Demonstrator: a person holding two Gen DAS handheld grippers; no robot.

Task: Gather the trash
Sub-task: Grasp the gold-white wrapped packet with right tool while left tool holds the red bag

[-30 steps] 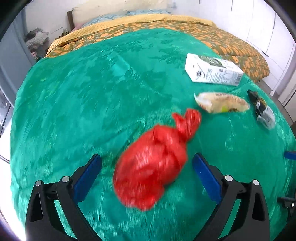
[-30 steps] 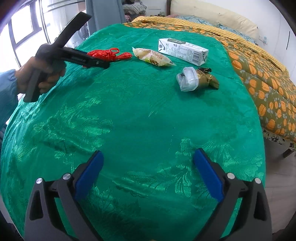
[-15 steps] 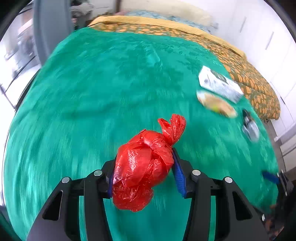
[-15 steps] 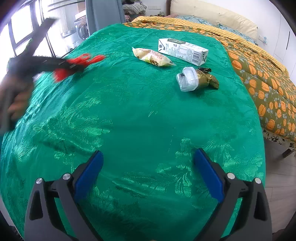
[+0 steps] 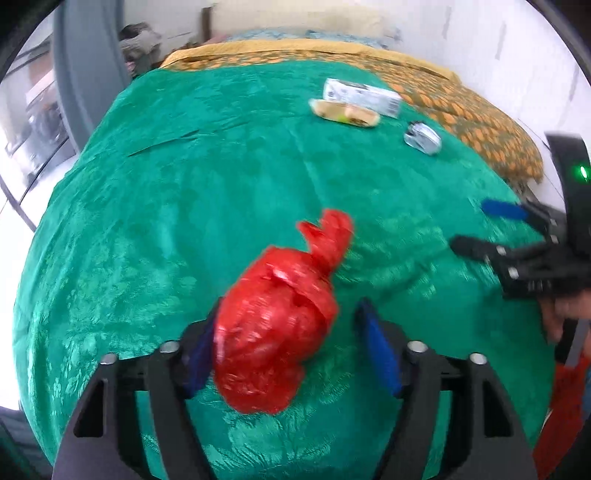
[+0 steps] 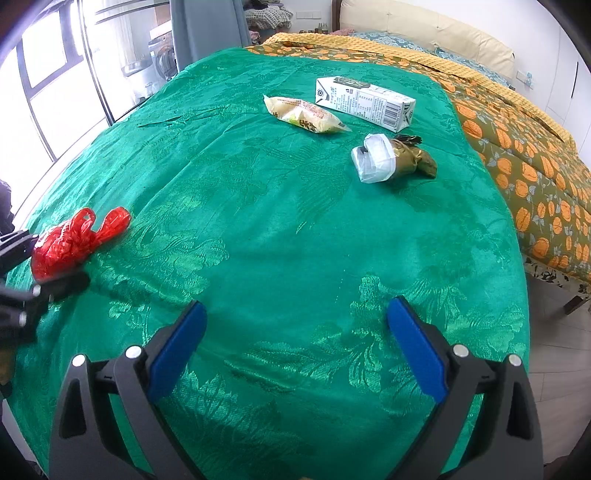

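Note:
A knotted red plastic bag [image 5: 277, 332] lies between my left gripper's [image 5: 291, 354] blue pads; the left pad touches it, the right pad stands apart, so the jaws are open. It also shows in the right wrist view [image 6: 70, 243] at the left edge of the green bedspread [image 6: 280, 229]. My right gripper [image 6: 295, 343] is open and empty over the near bedspread. Far off lie a white carton [image 6: 365, 103], a yellow snack packet [image 6: 306, 114] and a clear-and-gold wrapper [image 6: 391, 158].
The bed's orange-patterned quilt [image 6: 524, 147] runs along the right side, with floor [image 6: 561, 332] beyond it. Windows [image 6: 51, 92] and a grey curtain [image 6: 207, 33] stand to the left. The right gripper shows in the left wrist view [image 5: 524, 251] at right.
My left gripper closed on the red bag, carried it toward the near left of the bed, and has now opened its jaws around it. The right gripper has not moved.

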